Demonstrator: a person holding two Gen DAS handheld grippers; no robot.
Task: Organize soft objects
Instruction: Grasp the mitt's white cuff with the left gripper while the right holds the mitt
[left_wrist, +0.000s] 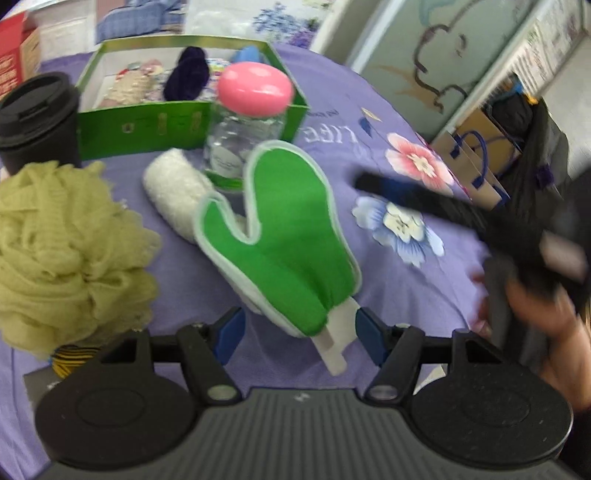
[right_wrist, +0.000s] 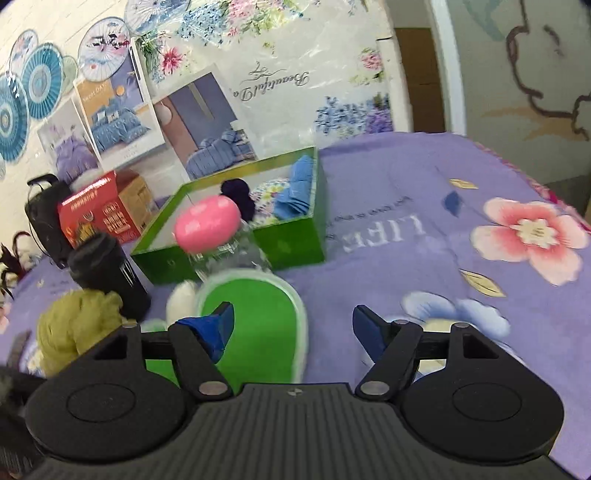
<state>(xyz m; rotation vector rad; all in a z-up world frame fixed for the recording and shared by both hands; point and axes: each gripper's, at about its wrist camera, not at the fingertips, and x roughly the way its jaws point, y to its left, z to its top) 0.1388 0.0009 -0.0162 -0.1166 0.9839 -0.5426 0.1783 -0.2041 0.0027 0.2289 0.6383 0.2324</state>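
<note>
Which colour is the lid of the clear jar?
Pink; the lid of the clear jar shows best in the left wrist view.

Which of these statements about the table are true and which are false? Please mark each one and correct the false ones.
1. The green mitt lies on the purple cloth, outside the green box. True.
2. The clear jar has a blue lid. False: its lid is pink.
3. The left gripper is shut on the mitt. False: its jaws stand open, with the mitt's cuff end between them and the pads apart from it.
4. A dark purple soft item is already inside the green box. True.
5. The yellow-green mesh puff sits in the box. False: it is on the cloth, beside the black cup.
</note>
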